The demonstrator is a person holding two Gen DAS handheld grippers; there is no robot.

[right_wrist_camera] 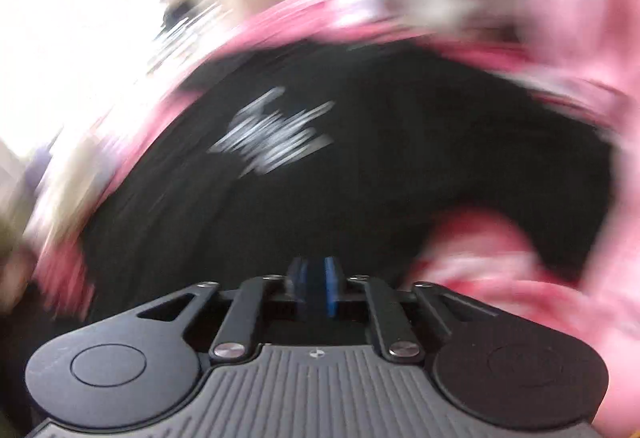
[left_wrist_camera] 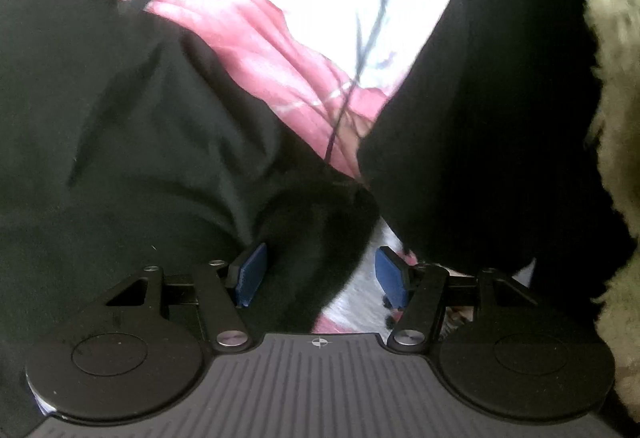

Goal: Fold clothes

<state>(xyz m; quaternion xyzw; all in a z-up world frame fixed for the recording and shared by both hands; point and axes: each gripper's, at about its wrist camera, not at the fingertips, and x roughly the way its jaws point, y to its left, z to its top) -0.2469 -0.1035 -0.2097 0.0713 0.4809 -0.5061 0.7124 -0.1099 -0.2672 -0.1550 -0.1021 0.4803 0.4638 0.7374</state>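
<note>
Left tool [left_wrist_camera: 318, 274] gaped over black garment [left_wrist_camera: 120, 126]; right tool [right_wrist_camera: 316, 286] nearly closed, grip unclear — blurred swing risked dragging fabric off the pink bedspread [left_wrist_camera: 248, 26].

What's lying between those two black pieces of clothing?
In the left wrist view, pink and white bedding shows between the black garment and the other black cloth, with a thin dark cord running across it.

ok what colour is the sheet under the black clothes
Pink and white bedsheet in a blotchy print, clearest in the left wrist view.
</note>
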